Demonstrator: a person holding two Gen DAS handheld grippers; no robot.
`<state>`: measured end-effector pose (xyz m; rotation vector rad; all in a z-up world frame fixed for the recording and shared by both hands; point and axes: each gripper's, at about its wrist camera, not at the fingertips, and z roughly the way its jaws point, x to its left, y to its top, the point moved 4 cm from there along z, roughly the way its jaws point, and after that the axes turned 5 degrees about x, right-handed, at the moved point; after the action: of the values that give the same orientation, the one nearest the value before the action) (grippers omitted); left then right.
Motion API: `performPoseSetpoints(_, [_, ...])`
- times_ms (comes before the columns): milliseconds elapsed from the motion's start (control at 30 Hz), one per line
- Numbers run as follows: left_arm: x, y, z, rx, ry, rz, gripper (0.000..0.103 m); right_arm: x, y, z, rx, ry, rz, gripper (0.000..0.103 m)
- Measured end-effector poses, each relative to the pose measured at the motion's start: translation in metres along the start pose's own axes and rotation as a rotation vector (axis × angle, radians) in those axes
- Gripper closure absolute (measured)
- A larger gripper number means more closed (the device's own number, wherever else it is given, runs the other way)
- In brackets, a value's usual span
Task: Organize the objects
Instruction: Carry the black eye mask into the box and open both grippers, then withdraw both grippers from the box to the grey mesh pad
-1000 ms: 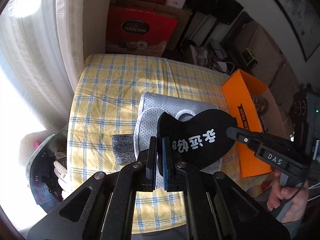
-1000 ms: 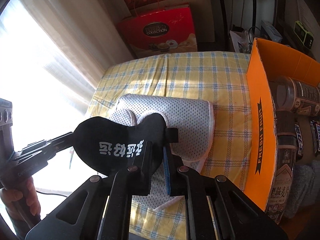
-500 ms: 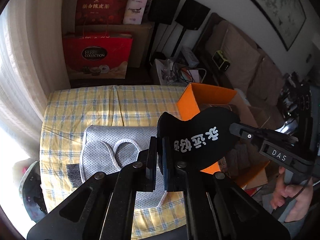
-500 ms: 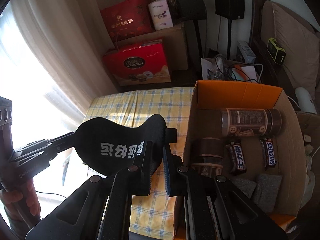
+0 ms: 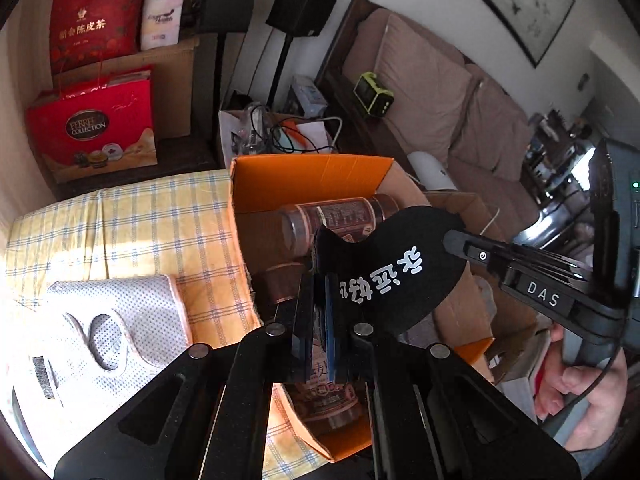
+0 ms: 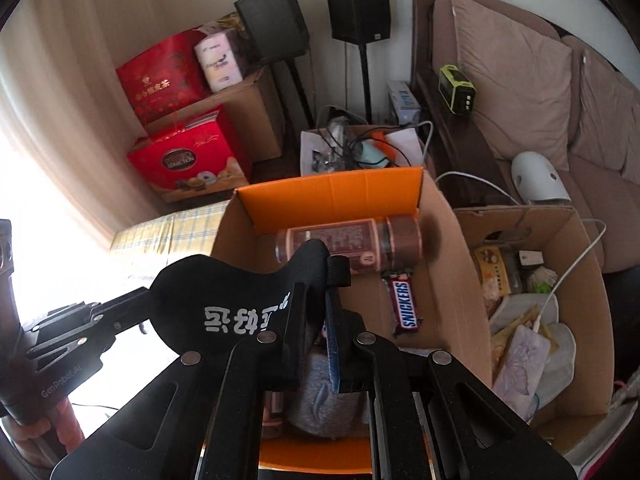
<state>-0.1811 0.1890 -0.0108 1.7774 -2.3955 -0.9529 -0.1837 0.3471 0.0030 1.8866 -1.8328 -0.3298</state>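
1. The left tool (image 5: 320, 320) has its jaws pressed together on one end of a black eye mask (image 5: 392, 264) with white characters; in the left wrist view the mask fans out from the jaws toward 2 o'clock
2. The right tool (image 6: 316, 320) is likewise closed, clamped on the other end of the eye mask (image 6: 224, 296), by its strap tab; in the right wrist view the mask spreads toward 9 o'clock, where the left tool's fingers meet its far edge
3. The mask hangs stretched between the two tools, in the air above the open orange box (image 6: 332, 196), clear of its walls
4. Inside the box a brown jar (image 6: 352, 240) lies on its side against the 12 o'clock wall; a Snickers bar (image 6: 408, 304) lies below it toward 4 o'clock, and a grey cloth (image 6: 324, 396) sits at 6 o'clock, partly hidden by the tool
5. Bare cardboard floor shows between the jar and the cloth, and along the 3 o'clock wall
6. In the left wrist view the box's left wall runs along the edge of the yellow checked worktop (image 5: 132, 236); a grey mesh pad (image 5: 116, 320) lies on it at 8 o'clock, well apart from the box
7. A second cardboard box (image 6: 532, 280), crowded with packets and a white cable, stands just beside the orange box at 3 o'clock
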Motion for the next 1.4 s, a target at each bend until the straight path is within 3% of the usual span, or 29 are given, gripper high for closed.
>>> performPoseSetpoints(400, [-0.028,0.010,0.074,0.061,0.036,0.004,0.099,-0.061,0.002,0.044,0.016,-0.148,0.000,0.095])
performPoseSetpoints(600, [-0.021,0.008,0.103,0.106,0.065,0.006,0.098,-0.070,0.003,0.075,0.054,-0.169,-0.004,0.095])
performPoseSetpoints(833, [-0.019,0.000,0.120,0.160,0.122,0.047,0.096,-0.070,0.001,0.093,0.089,-0.262,-0.061,0.094])
performPoseSetpoints(967, [-0.020,0.000,0.112,0.161,0.101,0.049,0.071,-0.068,-0.005,0.098,0.119,-0.325,-0.116,0.083])
performPoseSetpoints(1100, [-0.025,0.007,0.093,0.123,0.114,0.051,0.056,-0.068,-0.004,0.085,0.092,-0.347,-0.126,0.060])
performPoseSetpoints(1233, [-0.026,0.010,0.069,0.084,0.103,0.055,0.048,-0.068,0.003,0.061,0.048,-0.299,-0.100,0.057])
performPoseSetpoints(1333, [-0.023,0.009,0.051,0.067,0.113,0.065,0.033,-0.062,0.005,0.045,0.028,-0.280,-0.097,0.056])
performPoseSetpoints(1400, [-0.018,0.008,0.039,0.063,0.125,0.065,0.032,-0.058,0.004,0.037,0.025,-0.258,-0.096,0.053])
